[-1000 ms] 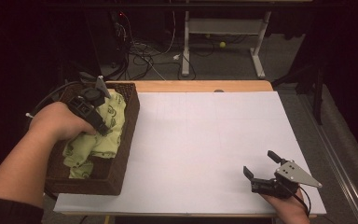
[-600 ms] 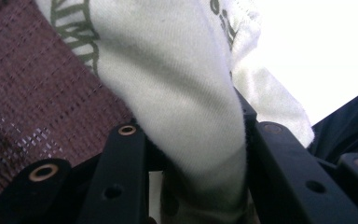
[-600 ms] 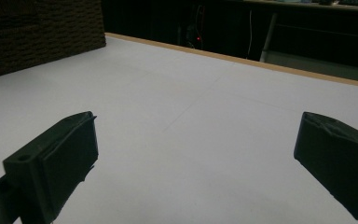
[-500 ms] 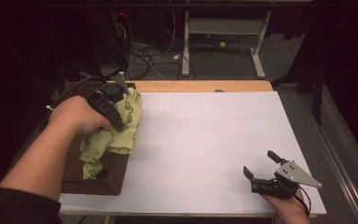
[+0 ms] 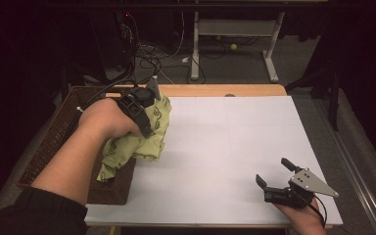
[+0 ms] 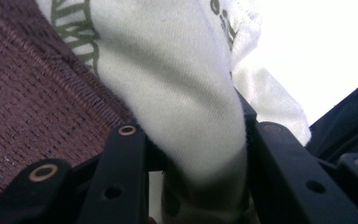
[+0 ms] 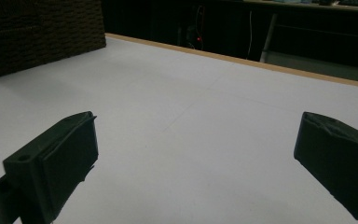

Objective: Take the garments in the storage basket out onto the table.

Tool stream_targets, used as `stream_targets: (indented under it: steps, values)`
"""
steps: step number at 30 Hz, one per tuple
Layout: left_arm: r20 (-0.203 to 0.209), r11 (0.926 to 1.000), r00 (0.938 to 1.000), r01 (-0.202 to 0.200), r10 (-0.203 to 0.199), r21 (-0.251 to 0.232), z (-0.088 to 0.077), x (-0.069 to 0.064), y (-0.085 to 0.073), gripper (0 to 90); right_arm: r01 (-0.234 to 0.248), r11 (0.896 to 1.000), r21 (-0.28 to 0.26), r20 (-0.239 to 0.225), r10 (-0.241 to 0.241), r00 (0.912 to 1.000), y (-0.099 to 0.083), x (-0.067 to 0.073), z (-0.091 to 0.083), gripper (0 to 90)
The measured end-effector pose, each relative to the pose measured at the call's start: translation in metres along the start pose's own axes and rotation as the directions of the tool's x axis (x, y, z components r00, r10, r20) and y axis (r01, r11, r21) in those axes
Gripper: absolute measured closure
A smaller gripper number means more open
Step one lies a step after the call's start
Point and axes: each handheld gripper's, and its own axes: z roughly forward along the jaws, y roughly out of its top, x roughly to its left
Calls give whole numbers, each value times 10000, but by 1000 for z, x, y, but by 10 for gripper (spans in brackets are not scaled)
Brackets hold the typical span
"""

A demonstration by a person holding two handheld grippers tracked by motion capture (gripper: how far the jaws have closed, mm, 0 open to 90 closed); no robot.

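One cloth (image 5: 142,142): yellow-green, dark print, crumpled | left hand-held gripper (image 6: 193,154): pinching it | right hand-held gripper (image 5: 273,178): spread

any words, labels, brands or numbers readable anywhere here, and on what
None can be read.
The green cloth held in the left gripper carries a dark olive print, seen close in the left gripper view, but it forms no legible words.
The wicker basket, the white table top and the right gripper show no lettering.

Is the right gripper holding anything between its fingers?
No: in the right gripper view the right gripper stands wide open over the bare white table, nothing between its fingers.
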Motion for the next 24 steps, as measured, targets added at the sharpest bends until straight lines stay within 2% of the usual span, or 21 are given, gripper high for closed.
stream_targets:
  steps: [4,10,15,22,24]
  values:
    - [-124,9999,9999,-106,106,9,-4,-7,8,648,-3,10000,-39,-36,2,10000,0,0,0,4]
    - [-97,9995,9995,-303,302,-116,-7,-18,20,648,3,10000,-22,-36,-3,10000,0,0,0,3]
    - [-176,9984,9983,-561,562,18,-4,-30,32,648,13,10000,-11,-49,-13,10000,0,-1,0,3]
    - [76,9948,9950,-990,992,-245,-6,-46,47,648,-5,9999,105,41,5,10000,0,0,-1,4]
    - [59,9937,9940,-1092,1094,-249,-5,-51,51,647,-29,10000,-8,-57,29,10000,0,-1,0,3]
